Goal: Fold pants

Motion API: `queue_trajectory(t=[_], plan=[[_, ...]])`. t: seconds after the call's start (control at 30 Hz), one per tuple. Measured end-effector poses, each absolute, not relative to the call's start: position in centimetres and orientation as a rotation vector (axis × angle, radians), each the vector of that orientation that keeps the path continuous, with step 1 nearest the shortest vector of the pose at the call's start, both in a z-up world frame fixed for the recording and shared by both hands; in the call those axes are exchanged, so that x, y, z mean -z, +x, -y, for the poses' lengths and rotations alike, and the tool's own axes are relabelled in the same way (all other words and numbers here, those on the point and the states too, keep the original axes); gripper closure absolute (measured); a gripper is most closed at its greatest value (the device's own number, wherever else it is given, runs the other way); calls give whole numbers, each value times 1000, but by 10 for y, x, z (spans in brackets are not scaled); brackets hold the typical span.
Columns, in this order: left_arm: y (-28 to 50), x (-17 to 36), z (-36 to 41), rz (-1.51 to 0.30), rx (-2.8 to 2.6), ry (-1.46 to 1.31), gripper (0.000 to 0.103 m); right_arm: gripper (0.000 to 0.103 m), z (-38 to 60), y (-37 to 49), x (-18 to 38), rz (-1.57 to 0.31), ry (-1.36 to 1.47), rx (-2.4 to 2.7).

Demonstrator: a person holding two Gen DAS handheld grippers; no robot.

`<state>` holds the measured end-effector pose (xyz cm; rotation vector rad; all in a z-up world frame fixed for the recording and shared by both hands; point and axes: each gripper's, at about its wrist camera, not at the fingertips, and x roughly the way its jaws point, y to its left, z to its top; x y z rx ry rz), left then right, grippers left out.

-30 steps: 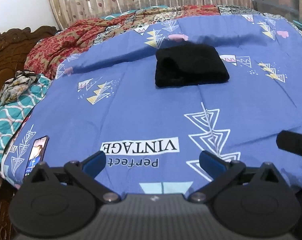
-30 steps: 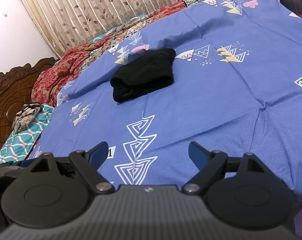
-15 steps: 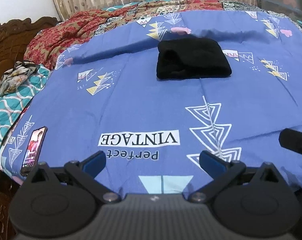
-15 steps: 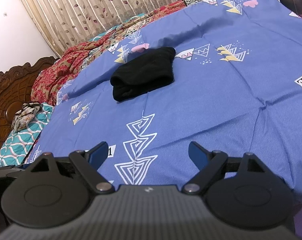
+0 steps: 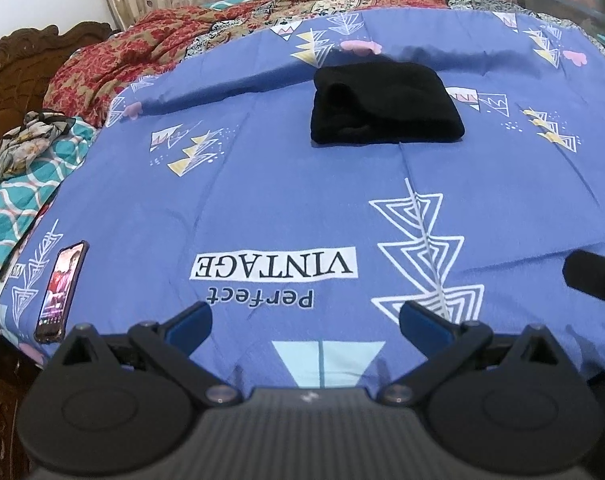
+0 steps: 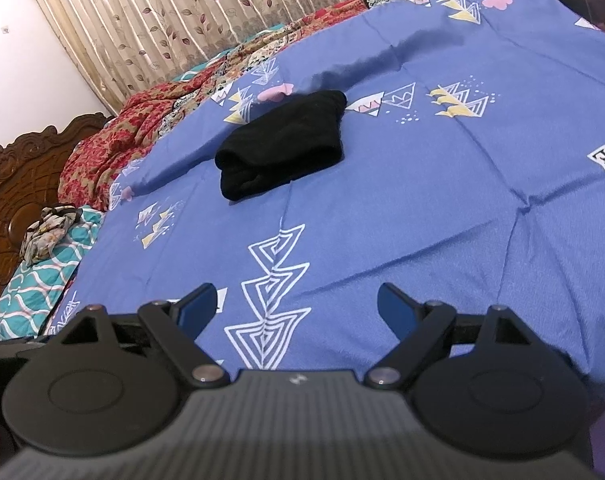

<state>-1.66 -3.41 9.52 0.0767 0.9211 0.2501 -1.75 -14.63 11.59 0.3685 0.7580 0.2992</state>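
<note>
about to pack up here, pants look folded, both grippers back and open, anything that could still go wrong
The phone lies at the sheet's near left corner, close to the left gripper; a careless swing might knock it off. The pants bulge at their left end, so the fold may loosen if nudged.

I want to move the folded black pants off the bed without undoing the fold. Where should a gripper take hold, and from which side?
Probably grip the folded black pants at the thick rounded end, the left one in the left wrist view, coming in low from that side over the blue sheet. The layers bulge together there, so one pinch may catch them all; the opposite end looks flatter.
</note>
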Motion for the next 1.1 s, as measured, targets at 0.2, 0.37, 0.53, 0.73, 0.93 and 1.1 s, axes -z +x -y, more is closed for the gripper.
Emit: queue_trajectory(t=[0.2,0.37,0.53,0.73,0.93,1.1], plan=[[-16,-94,33,-926,-246,71,0,14,145,-17,-115,-758,365,-291],[-16,-92,32,-932,-246,64,0,14,143,-17,-115,-763,364,-289],[-16,-91,30,-939,-244,53,0,14,140,-18,-115,-766,359,-289],[-16,-90,31,-943,-241,53,0,14,140,-18,-115,-769,362,-287],[-16,-89,32,-947,-242,52,0,14,139,-18,-115,-769,364,-285],[-16,-88,33,-951,-239,54,0,14,139,-19,-114,-771,366,-282]])
